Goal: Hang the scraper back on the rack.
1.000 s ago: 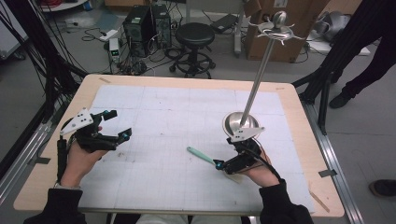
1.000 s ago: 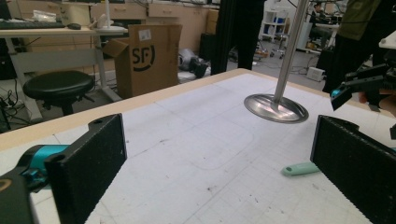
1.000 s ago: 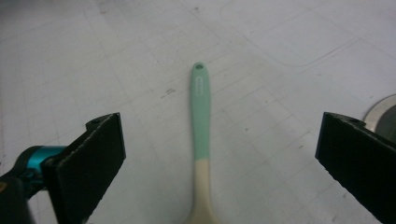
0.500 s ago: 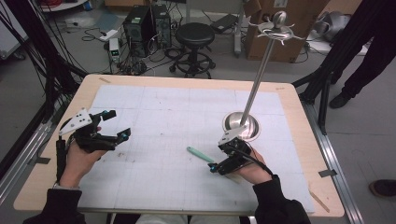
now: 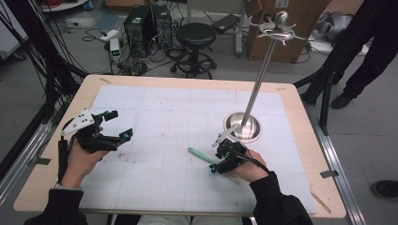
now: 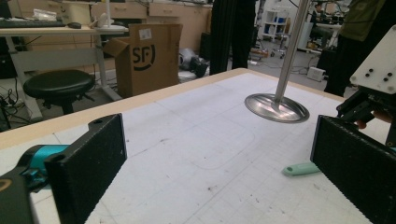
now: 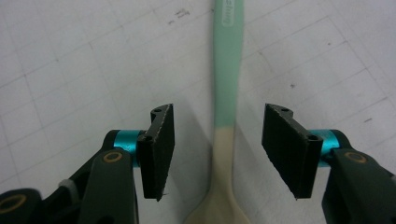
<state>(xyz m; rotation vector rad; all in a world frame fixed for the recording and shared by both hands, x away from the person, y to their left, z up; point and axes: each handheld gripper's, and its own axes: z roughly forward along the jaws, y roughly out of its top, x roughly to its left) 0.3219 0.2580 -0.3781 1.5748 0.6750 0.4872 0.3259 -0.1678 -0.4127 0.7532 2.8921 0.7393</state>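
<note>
Both pads of the right claw (image 7: 217,154) straddled the spoon (image 7: 226,93), jaws just closing but not touching it, its handle running straight ahead along the bench (image 7: 70,56).

Right gripper (image 5: 217,165) now sits lower and closer over the green-handled spoon (image 5: 201,155), away from the steel stand base (image 5: 242,127). Jaws have just been closing; spoon's neck lies between the pads (image 7: 159,140), untouched by either.
</note>
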